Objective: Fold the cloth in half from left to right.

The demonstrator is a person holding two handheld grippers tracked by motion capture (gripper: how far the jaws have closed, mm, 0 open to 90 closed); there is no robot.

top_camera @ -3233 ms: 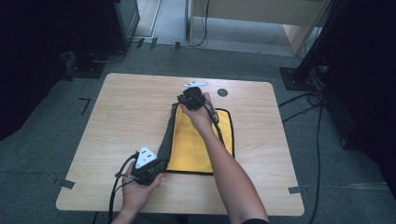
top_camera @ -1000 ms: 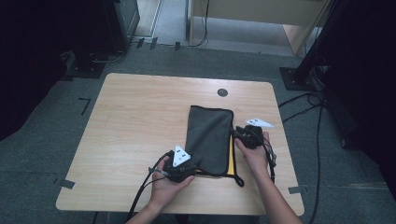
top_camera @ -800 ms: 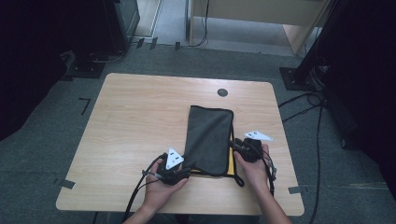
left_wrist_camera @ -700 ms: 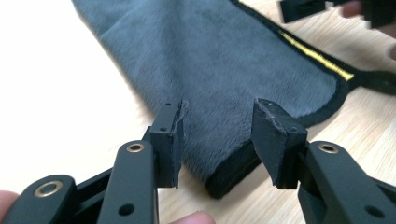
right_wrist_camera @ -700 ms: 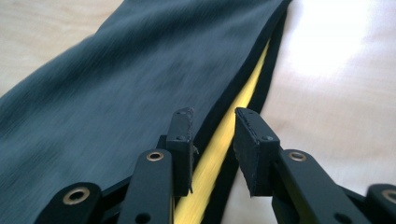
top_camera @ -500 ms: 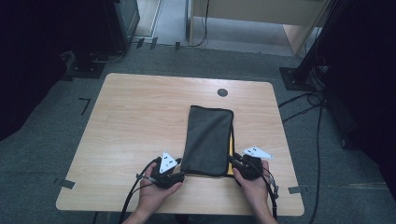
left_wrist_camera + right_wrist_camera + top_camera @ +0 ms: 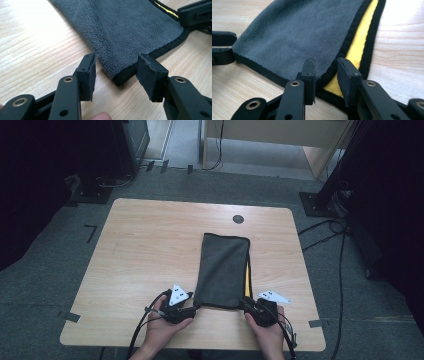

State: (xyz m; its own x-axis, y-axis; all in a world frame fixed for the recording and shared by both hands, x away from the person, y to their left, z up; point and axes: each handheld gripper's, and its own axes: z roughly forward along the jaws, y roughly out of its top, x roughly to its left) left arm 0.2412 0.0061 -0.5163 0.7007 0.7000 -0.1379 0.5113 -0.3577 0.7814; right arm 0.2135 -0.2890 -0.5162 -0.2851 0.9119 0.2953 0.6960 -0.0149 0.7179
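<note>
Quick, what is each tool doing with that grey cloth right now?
Left tool: open, jaws just widening, astride the cloth corner, not pinching.
Right tool: open around the other near corner, not visibly pressing.

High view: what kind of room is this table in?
Probably a lab or workshop, not a home. The wooden table stands alone on grey carpet marked with tape, cables trail over the floor, and dark equipment stands sit around it.

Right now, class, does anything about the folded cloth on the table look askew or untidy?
Yes. The folded grey microfibre cloth is not squared up: along its right edge the yellow underlayer sticks out past the grey top layer, so the black-trimmed edges do not line up.
</note>
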